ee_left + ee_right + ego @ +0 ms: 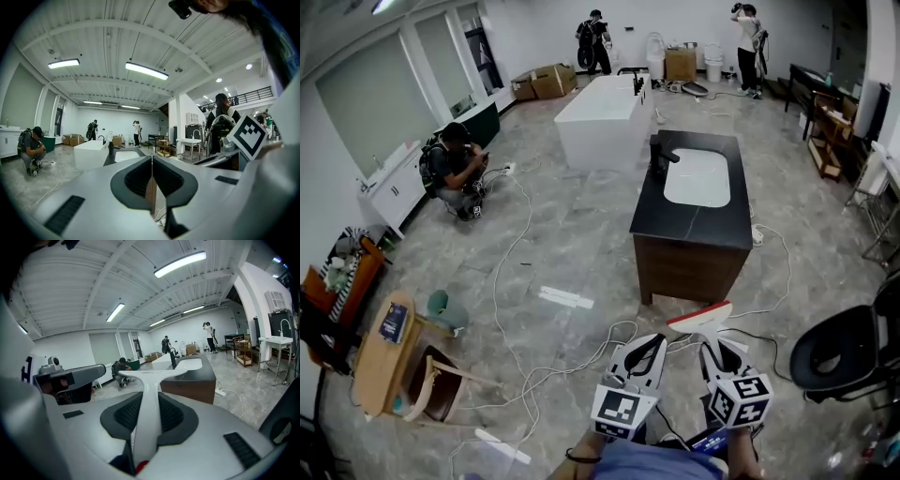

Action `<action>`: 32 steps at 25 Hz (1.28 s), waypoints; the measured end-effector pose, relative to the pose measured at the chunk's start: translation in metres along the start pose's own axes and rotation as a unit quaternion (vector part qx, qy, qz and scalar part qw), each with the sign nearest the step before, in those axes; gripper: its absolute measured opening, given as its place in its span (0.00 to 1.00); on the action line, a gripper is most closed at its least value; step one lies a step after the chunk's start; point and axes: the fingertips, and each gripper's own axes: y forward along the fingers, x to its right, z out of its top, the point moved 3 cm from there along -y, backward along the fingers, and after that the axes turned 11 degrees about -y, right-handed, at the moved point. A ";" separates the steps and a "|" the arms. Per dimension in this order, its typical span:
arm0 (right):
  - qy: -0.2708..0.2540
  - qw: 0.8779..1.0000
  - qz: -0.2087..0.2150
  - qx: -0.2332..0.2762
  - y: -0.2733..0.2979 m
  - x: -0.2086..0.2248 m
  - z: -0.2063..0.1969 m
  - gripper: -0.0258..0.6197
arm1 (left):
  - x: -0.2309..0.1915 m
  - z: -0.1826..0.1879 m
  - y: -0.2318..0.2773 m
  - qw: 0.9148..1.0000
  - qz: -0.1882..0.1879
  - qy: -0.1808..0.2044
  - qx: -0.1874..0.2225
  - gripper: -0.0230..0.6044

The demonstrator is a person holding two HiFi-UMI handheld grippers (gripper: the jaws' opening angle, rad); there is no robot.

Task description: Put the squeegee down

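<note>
My right gripper is shut on the white handle of the squeegee, whose red-edged blade lies crosswise just in front of the jaws. In the right gripper view the squeegee runs up between the pads and its white T-shaped head points toward the vanity. The vanity has a black top and a white basin and stands a short way ahead on the floor. My left gripper hangs beside the right one, shut with nothing in it. Its two pads meet in the left gripper view.
White cables trail over the marble floor. A black chair stands at the right, a wooden chair at the left. A white bathtub lies beyond the vanity. A person crouches at the left; two others stand at the far wall.
</note>
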 end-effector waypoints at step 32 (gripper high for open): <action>0.034 0.994 -0.104 -0.026 0.133 -0.013 0.050 0.19 | -0.150 0.040 0.088 0.994 -0.104 0.036 -0.021 0.07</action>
